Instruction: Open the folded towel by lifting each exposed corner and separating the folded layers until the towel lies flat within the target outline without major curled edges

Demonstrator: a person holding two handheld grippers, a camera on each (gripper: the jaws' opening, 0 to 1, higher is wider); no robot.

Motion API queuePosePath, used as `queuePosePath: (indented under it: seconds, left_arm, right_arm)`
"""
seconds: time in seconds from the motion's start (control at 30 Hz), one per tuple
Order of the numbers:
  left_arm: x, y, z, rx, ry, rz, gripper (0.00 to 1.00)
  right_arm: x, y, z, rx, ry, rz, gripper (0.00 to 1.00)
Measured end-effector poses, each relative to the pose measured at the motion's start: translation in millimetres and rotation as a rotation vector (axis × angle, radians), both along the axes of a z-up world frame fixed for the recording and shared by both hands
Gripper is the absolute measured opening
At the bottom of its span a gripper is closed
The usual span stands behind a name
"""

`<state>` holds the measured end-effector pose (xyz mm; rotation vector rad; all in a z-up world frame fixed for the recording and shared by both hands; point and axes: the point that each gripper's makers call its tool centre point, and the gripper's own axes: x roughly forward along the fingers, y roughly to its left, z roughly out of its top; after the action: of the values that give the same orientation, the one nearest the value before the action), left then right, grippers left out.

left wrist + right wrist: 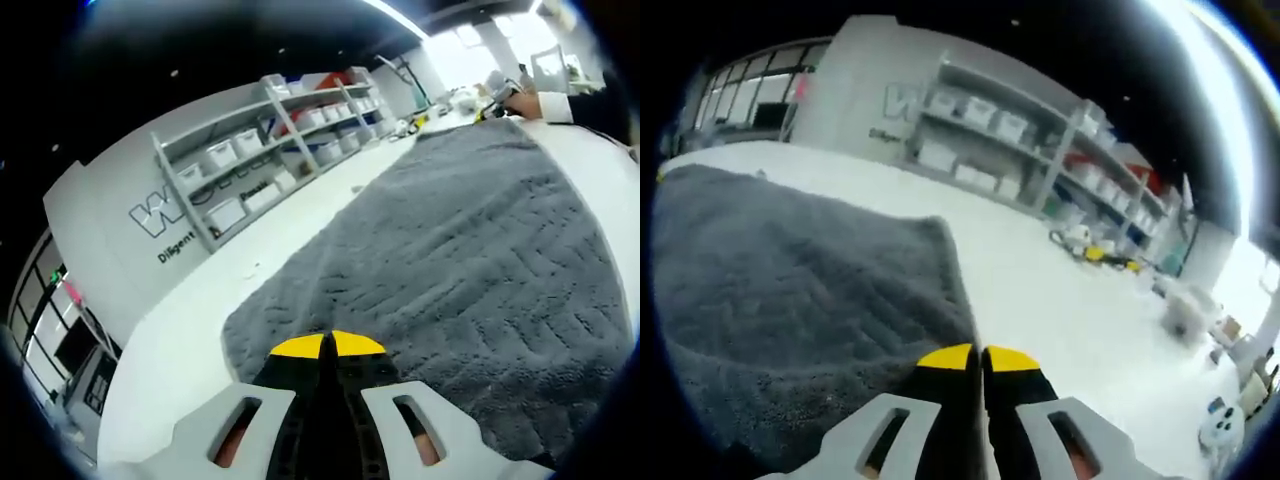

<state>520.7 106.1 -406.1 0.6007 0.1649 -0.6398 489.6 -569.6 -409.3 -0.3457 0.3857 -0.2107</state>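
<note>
As we read the left gripper view, the grey towel (460,250) lies spread across the white surface (250,260), running from just ahead of the left gripper (328,345) to the far end, where a person's hand (535,102) shows beyond it. The left gripper has its yellow-tipped jaws brought together, the tips meeting at the near towel edge; whether cloth is pinched between them we cannot tell. The towel reads as a plush, dark grey pile with a pressed herringbone-like pattern. It looks largely flat here, with one rounded near corner to the left of the jaws. Shelving (280,130) with white bins stands against the far wall.

In the right gripper view, the right gripper (977,357) also shows its jaws closed tip to tip, sitting at the towel (790,290) edge where it meets bare surface (1060,300). Again we cannot confirm cloth between the tips. A squared far corner lies flat on the surface. Nearer the camera, a rounded ridge crosses the cloth (possibly a remaining fold or a lifted layer).

We judge the unfolding to be well advanced: most of the visible cloth is open. What remains, as far as we can tell, is flattening that near ridge and checking the edges. No target outline can be made out.
</note>
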Motion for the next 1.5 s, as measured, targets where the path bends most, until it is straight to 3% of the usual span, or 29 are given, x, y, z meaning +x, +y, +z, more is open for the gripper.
queuePosePath:
  seconds: [0.07, 0.2, 0.3, 0.4, 0.63, 0.73, 0.87, 1.23, 1.5]
  left_arm:
    - [0.1, 0.1, 0.1, -0.001, 0.001, 0.0, 0.01]
    - [-0.2, -0.2, 0.1, 0.003, -0.002, 0.0, 0.01]
    - [0.3, 0.1, 0.0, 0.004, -0.002, 0.0, 0.01]
    - [0.4, 0.2, -0.1, 0.003, -0.001, 0.001, 0.01]
    - [0.0, 0.2, -0.2, -0.002, 0.001, 0.002, 0.01]
    - [0.1, 0.7, -0.3, -0.008, 0.004, 0.003, 0.01]
    - [0.7, 0.8, -0.2, -0.007, 0.003, 0.002, 0.01]
    - [0.5, 0.7, -0.1, 0.001, -0.001, 0.002, 0.01]
    - [0.3, 0.4, 0.0, 0.004, -0.003, 0.002, 0.01]
  right_arm:
    - [-2.3, -8.9, 1.1, -0.047, 0.008, -0.029, 0.0]
    - [-4.3, -9.6, -0.2, 0.027, -0.011, -0.039, 0.0]
    - [-8.0, -6.4, 5.3, 0.021, -0.022, -0.03, 0.0]
    - [-5.8, 11.4, 16.9, 0.093, -0.1, 0.029, 0.0]
    - [-15.4, 31.7, 10.5, 0.182, -0.079, 0.079, 0.0]
    - [-22.6, 36.8, 6.0, 0.188, -0.062, 0.074, 0.0]
    - [-27.4, 36.5, -2.0, 0.174, -0.026, 0.056, 0.08]
    - [-42.0, 37.1, -2.2, 0.23, -0.057, 0.036, 0.14]
    - [-50.4, 28.7, -2.1, 0.231, -0.072, -0.016, 0.18]
